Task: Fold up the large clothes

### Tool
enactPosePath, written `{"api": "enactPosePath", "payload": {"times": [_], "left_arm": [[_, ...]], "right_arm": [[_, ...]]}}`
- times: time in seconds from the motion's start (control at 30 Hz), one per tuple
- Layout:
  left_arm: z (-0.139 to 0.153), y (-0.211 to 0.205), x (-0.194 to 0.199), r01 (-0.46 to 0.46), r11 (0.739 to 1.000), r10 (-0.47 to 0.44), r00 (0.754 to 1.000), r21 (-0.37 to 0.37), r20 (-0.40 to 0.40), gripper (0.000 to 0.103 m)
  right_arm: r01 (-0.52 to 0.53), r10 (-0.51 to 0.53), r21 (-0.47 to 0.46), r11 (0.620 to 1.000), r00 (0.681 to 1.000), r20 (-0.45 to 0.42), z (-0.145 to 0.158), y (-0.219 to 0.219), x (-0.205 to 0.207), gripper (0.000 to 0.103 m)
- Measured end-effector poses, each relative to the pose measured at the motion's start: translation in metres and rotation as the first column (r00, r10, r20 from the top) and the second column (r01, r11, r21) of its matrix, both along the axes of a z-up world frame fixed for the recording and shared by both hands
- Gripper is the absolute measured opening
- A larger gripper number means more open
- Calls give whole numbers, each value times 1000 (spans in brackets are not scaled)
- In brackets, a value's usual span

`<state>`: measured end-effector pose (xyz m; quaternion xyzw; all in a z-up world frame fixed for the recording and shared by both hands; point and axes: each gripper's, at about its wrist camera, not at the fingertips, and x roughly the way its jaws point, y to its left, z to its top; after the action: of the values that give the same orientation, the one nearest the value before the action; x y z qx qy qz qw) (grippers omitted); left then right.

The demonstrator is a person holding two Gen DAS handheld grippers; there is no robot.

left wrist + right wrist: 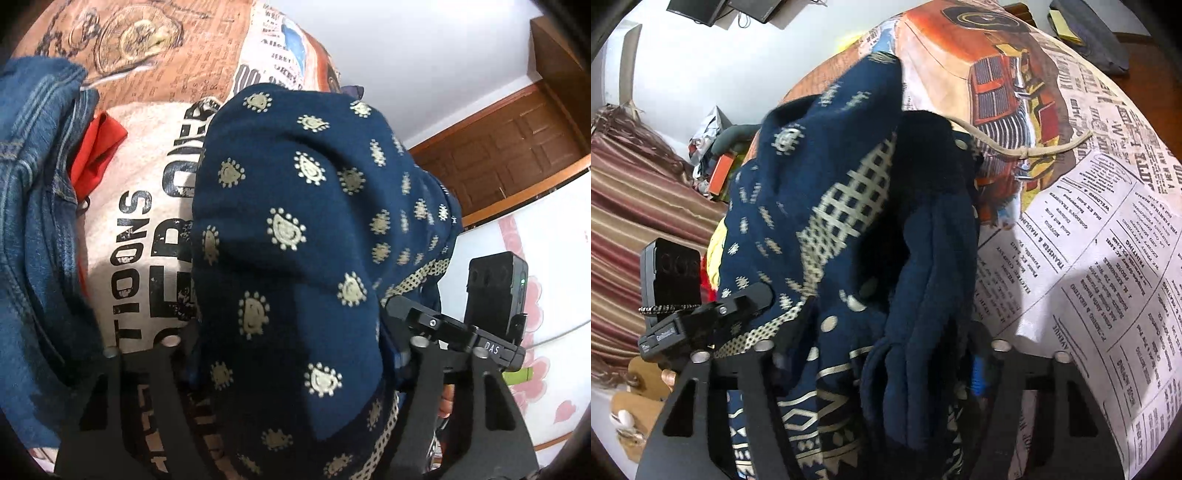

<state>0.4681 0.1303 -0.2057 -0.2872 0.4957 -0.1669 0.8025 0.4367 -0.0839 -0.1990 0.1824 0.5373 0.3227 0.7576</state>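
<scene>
Both grippers, left (291, 373) and right (882, 369), seemingly clamp the navy printed garment (295, 221).

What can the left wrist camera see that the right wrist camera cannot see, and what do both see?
Only the left wrist view shows a blue denim garment, a red cloth, a beige shirt with large black letters and a brown wooden door.

Only the right wrist view shows a red-and-tan striped fabric, a beige cord and an orange truck picture on the sheet.

Both show the dark blue cloth with cream pattern bunched between the fingers, and the newspaper-print bedsheet below.
</scene>
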Motion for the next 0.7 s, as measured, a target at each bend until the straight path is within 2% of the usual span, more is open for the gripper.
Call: {"api": "enactPosePath", "payload": {"times": [0.1,0.2,0.33,0.5,0.7], "left_arm": [[18,-3,-8,10,999,-11,999,33,33,52],[42,-5,-21,12,998,-17,997,64,79,47],[86,6,-43,-2,997,-10,988,78,154,46],[142,39,-72,-46,994,19,965,98,260,47],[179,98,-99,-128,985,86,946,115,312,47]], "right_arm": [[-11,12,-19,1000,999,35,14,6,-7,36],[-25,28,-35,999,997,67,33,16,-13,29],[-41,47,-48,998,989,142,70,36,-28,29],[-70,74,-27,997,967,244,119,64,-42,29],[-125,124,-18,992,939,322,149,122,-57,29]]}}
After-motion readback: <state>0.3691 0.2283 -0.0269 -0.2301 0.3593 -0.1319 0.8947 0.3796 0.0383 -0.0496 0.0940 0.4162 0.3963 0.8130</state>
